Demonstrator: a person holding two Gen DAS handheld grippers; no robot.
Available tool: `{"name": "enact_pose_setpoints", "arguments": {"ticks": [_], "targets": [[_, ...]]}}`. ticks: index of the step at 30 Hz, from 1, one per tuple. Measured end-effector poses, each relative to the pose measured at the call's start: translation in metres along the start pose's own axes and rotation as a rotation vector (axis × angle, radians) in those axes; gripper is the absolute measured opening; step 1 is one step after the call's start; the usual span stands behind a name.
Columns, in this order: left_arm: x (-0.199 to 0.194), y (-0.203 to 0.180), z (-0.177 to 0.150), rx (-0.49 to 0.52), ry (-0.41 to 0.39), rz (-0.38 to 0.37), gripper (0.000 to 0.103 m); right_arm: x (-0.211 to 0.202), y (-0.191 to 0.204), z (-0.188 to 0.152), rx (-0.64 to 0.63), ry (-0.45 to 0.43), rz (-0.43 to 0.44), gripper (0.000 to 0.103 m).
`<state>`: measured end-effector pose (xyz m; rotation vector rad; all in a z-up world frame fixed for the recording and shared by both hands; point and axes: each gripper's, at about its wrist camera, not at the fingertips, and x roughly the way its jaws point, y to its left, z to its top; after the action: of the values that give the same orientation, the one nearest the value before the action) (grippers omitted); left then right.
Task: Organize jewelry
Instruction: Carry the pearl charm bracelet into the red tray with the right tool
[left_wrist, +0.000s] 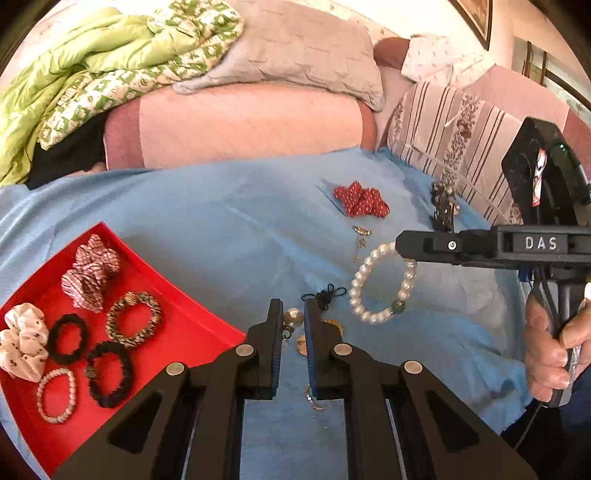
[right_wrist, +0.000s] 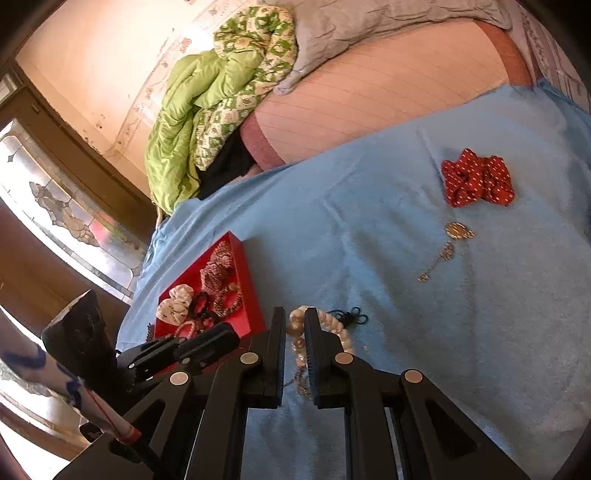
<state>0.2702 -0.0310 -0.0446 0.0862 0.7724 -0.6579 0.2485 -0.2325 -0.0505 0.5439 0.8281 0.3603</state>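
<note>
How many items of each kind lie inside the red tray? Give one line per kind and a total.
Fabric scrunchies, red-striped and white: 2
Black hair ties: 2
Leopard-patterned hair tie: 1
Pale pink beaded bracelet: 1
Total in the red tray: 6

Black angular claws with silver rivets, white "DAS" lettering, bare-skinned hand with black cable.

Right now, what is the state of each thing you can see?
Red tray: holding scrunchies and bracelets.
Pearl bracelet: on the blue cloth, between the right hand-held gripper's fingers.
Red dotted scrunchie: outside the tray.
Gold chain: loose on the cloth.
Left hand-held gripper: around a round pendant.
</note>
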Motion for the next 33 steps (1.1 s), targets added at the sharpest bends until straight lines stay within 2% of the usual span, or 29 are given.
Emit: {"name": "enact_pose_setpoints", "arguments": {"ticks": [13,20,27,33], "targets": [[-0.026,0.040,-0.010,-0.053,-0.012,0.063,0.011,0.020,0.042,0.006,-0.043,-0.007,0.067,0.011],[-0.047,0.078,-0.026,-0.111,-0.006,0.124,0.011,0.044,0.085,0.003,-0.084,0.002,0.124,0.011],[-0.063,0.114,-0.046,-0.166,0.028,0.191,0.011,0.084,0.127,-0.014,-0.139,0.062,0.167,0.011],[-0.064,0.142,-0.061,-0.225,0.079,0.246,0.011,0.120,0.145,-0.033,-0.157,0.123,0.195,0.011]]}}
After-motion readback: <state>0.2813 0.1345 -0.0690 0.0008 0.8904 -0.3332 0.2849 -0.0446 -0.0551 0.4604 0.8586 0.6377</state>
